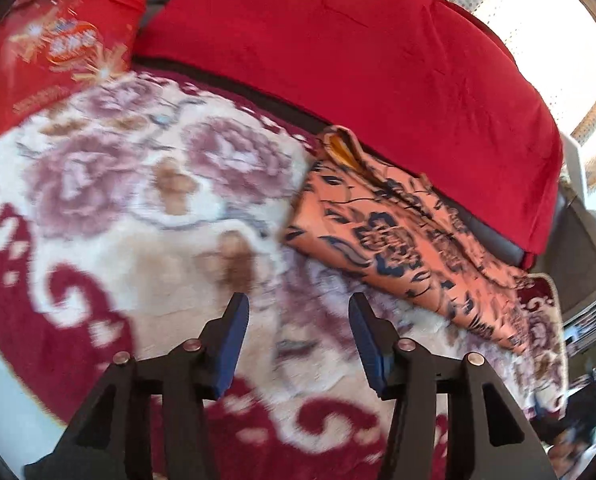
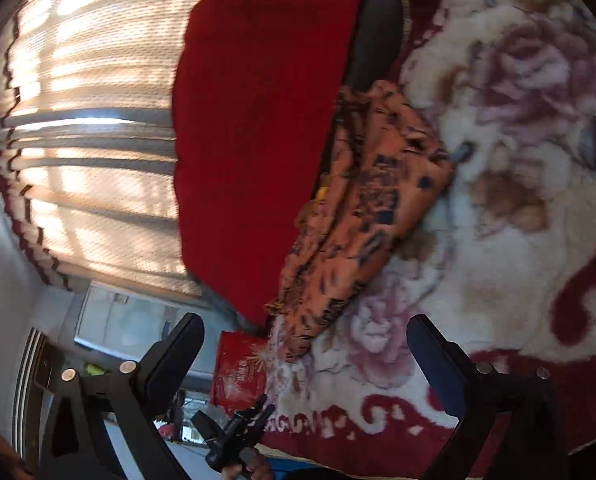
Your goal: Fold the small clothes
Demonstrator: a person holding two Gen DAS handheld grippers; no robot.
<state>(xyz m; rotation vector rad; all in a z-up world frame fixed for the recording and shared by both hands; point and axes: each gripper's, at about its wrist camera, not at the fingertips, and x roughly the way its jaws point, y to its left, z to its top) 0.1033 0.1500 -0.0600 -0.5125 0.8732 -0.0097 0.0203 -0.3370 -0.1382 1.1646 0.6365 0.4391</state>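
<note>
An orange garment with a dark blue flower print lies folded on the floral blanket, against the red bedding at the back right. My left gripper is open and empty, above the blanket, short of the garment's near left corner. In the right wrist view the garment lies between the red bedding and the blanket. My right gripper is wide open and empty, just short of the garment's near end. The left gripper shows small at the bottom, held by a hand.
A thick red quilt runs along the back of the bed. A red pillow with gold print lies at the far left. A curtained window is beyond the bed. Furniture and clutter stand off the bed's right end.
</note>
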